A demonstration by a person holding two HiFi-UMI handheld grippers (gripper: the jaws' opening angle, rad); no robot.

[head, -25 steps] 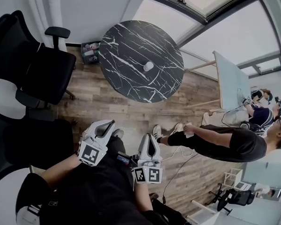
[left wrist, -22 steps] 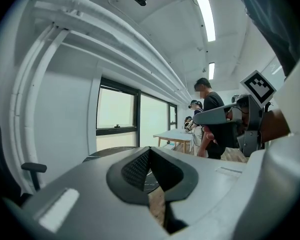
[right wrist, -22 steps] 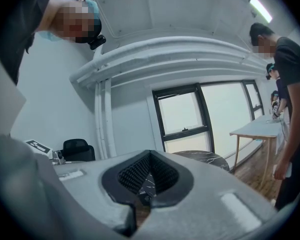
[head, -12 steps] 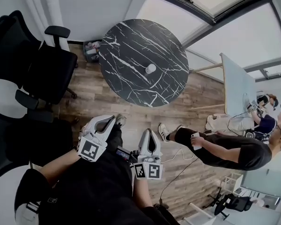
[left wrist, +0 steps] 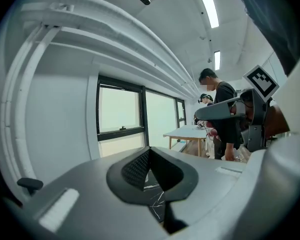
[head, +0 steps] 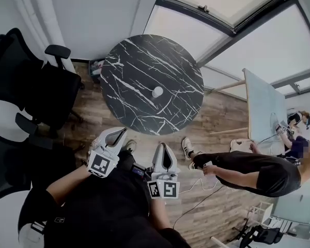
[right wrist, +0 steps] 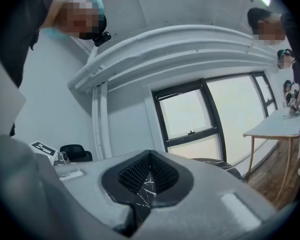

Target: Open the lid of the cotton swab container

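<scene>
Closer to the table, but nothing was held yet.

The left gripper and right gripper had their grey, bumpy jaws squeezed together with nothing between them. The round black table with white cracks had come nearer than a moment before. The small, smooth white cotton swab container sat near its middle, well apart from both grippers, so the lid was likely not opened yet.

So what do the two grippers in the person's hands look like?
Both are pale grey and rounded. The left gripper and right gripper each carry a white cube with black square markers, and their inner pads are black and ribbed. The person wears black.
</scene>
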